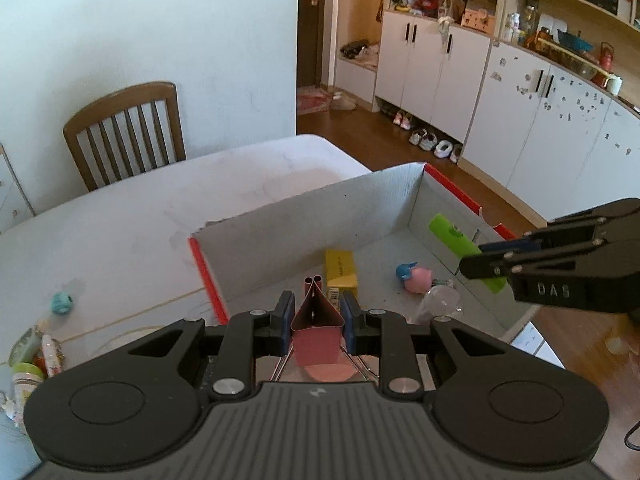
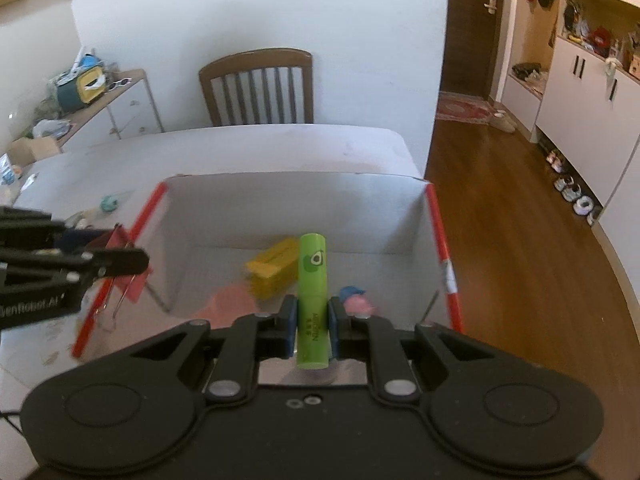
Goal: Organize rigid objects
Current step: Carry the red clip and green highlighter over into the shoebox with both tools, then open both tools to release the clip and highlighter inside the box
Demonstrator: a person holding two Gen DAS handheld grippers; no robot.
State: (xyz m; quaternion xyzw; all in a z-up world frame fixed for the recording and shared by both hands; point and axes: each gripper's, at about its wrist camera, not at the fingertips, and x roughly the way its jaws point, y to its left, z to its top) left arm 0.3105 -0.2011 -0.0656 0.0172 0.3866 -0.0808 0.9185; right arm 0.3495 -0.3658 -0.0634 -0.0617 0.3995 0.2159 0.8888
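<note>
in the left wrist view, a pink binder clip (image 1: 317, 322) is gripped between the blue pads of the left gripper (image 1: 317, 312), whose jaws are clenched on its flat sides; the clip's folded spine is turned toward the camera and its pinching edge points forward and away, so its long axis runs along the fingers, while the wire handles (image 1: 362, 366) trail back beneath the jaws. the clip is held above the near wall of the cardboard box (image 1: 304, 216), a position judged to suit a drop among the things already gathered there: a yellow box (image 1: 340, 268), a pink and blue toy (image 1: 416, 278) and a clear round piece (image 1: 442, 302) are seen on the box floor. the right gripper (image 1: 480, 264) is seen reaching in from the right side over the box with a green tube (image 1: 450, 234) in it. a small teal object (image 1: 62, 303) is left on the surface (image 1: 120, 240), well apart from the box. in the right wrist view, the green tube (image 2: 312, 300) is grasped around its lower half by the right gripper (image 2: 312, 320), jaws clenched on it; its long axis is laid along the fingers, pointing forward over the box interior, with the avocado mark facing up. the tube is judged to be carried lengthwise so that it can be set down flat inside. the left gripper (image 2: 136, 261) is seen at the left red edge of the box with the pink clip.
</note>
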